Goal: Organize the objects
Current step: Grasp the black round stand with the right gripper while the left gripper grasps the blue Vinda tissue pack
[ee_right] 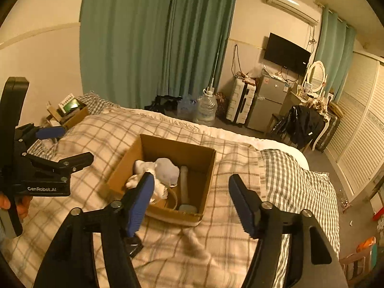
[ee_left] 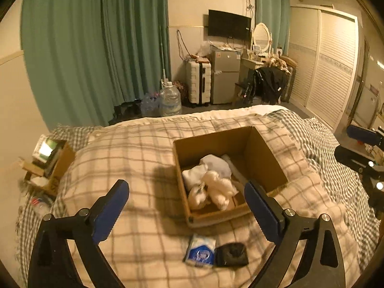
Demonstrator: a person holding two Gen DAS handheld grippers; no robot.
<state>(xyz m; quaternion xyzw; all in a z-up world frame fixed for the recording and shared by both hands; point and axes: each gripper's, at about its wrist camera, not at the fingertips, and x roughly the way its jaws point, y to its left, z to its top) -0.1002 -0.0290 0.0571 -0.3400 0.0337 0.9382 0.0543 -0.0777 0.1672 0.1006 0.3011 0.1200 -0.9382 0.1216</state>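
Note:
An open cardboard box sits on the plaid blanket; it also shows in the right wrist view. Inside lie white cloth items and a pale tube. In front of the box lie a blue-and-white tissue pack and a small black object. My left gripper is open and empty, raised above the blanket just short of the box. My right gripper is open and empty, over the box's near side. The left gripper also shows in the right wrist view, open.
The bed's plaid blanket spreads all around the box. A second small box of items sits at the bed's left edge. Green curtains, water bottles, a suitcase, a fridge and a wardrobe stand beyond.

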